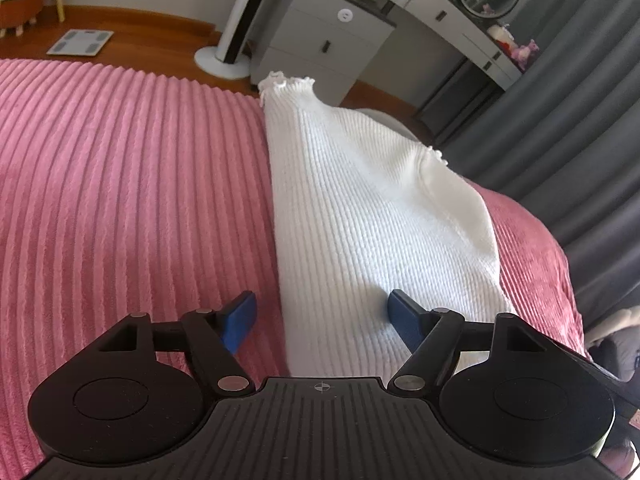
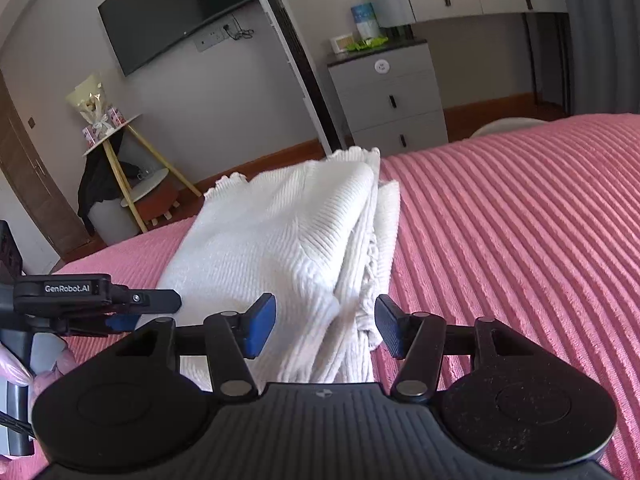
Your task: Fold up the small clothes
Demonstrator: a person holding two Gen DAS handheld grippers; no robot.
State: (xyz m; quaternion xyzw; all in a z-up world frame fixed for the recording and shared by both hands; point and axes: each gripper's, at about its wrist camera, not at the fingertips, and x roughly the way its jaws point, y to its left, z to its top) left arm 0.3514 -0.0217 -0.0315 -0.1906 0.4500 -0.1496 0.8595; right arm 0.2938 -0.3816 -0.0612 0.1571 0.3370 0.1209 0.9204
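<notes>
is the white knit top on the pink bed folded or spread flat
Folded: the white knit top lies as a narrow bundle, stacked layers showing along its right edge on the pink bedspread.

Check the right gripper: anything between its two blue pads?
Yes. In the right wrist view the folded white garment runs between the open right gripper pads, its layered edge in the gap; neither pad presses on it.

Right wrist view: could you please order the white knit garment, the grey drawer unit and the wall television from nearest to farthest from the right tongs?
1. White knit garment: folded on the pink bedspread, its near end between the right tongs.
2. Grey drawer unit: beyond the bed, upper right.
3. Wall television: upper left, on the far wall.
</notes>
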